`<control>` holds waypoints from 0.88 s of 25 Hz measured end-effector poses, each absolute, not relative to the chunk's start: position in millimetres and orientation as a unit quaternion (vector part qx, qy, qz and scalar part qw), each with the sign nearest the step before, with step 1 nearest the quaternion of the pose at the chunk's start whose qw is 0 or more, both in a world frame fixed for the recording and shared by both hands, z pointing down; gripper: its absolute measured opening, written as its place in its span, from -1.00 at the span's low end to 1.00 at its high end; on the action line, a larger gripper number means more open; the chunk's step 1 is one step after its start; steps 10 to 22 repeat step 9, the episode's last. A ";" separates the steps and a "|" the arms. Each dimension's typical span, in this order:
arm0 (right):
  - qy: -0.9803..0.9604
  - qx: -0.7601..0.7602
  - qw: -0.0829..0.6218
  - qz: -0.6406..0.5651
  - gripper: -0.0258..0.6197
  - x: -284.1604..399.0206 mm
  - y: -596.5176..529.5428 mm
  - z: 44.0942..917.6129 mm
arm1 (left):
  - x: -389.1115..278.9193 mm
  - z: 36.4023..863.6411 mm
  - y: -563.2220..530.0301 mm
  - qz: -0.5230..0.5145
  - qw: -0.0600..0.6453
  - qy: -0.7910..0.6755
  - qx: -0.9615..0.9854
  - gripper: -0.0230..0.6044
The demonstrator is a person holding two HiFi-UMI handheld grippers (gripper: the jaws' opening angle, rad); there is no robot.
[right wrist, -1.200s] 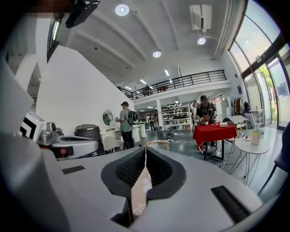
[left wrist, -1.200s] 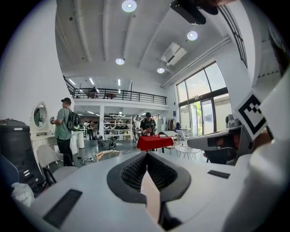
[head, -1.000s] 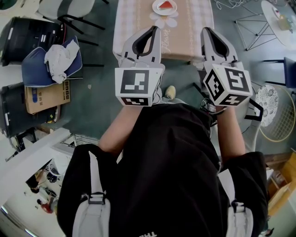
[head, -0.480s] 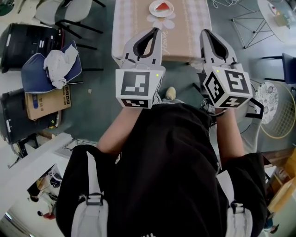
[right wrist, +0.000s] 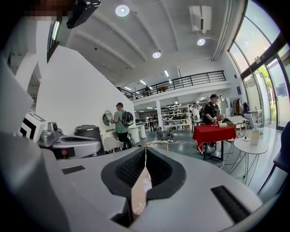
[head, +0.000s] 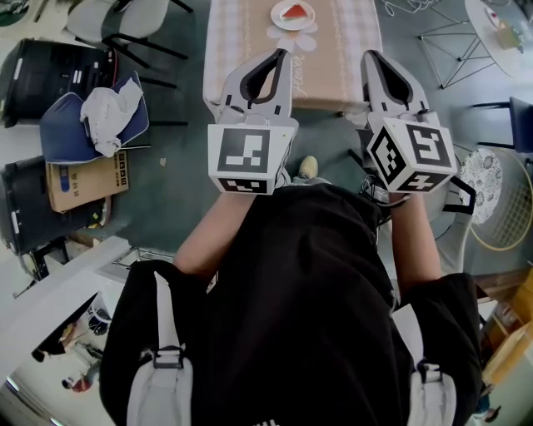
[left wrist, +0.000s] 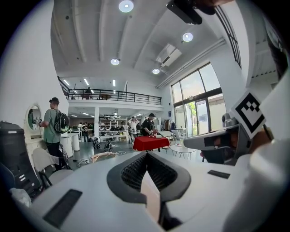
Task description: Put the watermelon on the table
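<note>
the watermelon slice (head: 295, 11), red with a thin rind, lies on a small white plate (head: 278, 20) at the far end of the desk (head: 341, 50). the desk has a pale checked cloth with a beige strip down its middle. the plate sits on that strip, over a printed white flower.

nearer in, both claws are held side by side over the desk's near edge, well apart from the plate. they point towards the desk. the left claw (head: 281, 52) is clenched, its tips meeting with nothing between them. its own view shows the same, the dark ribbed pads (left wrist: 131, 172) closing to a point at the left claw (left wrist: 146, 153). the right claw (head: 367, 53) is likewise clenched and empty, and in its own view the right claw (right wrist: 145, 148) has its tips pressed together.

to the left of the desk, on the floor side, a blue cushion (head: 58, 125) carries a crumpled white cloth (head: 107, 108). a cardboard box (head: 87, 179) lies just near of it. far off in the gripper views stands a table with a red cloth (left wrist: 152, 142), with people beside it.
</note>
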State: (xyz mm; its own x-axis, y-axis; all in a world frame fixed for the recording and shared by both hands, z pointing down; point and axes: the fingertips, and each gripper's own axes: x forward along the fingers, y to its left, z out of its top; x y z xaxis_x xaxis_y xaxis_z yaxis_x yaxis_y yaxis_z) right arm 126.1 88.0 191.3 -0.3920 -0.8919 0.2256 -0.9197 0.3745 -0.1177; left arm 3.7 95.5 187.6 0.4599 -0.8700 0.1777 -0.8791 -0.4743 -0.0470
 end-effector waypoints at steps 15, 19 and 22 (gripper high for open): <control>-0.831 0.541 0.067 0.109 -0.86 122.0 92.6 193.4 | 5.7 187.8 98.3 0.087 0.025 -0.515 0.853 -0.90; -0.831 0.541 0.067 0.109 -0.86 122.0 92.6 193.4 | 5.7 187.8 98.3 0.087 0.025 -0.515 0.853 -0.90; -0.831 0.541 0.067 0.109 -0.86 122.0 92.6 193.4 | 5.7 187.8 98.3 0.087 0.025 -0.515 0.853 -0.90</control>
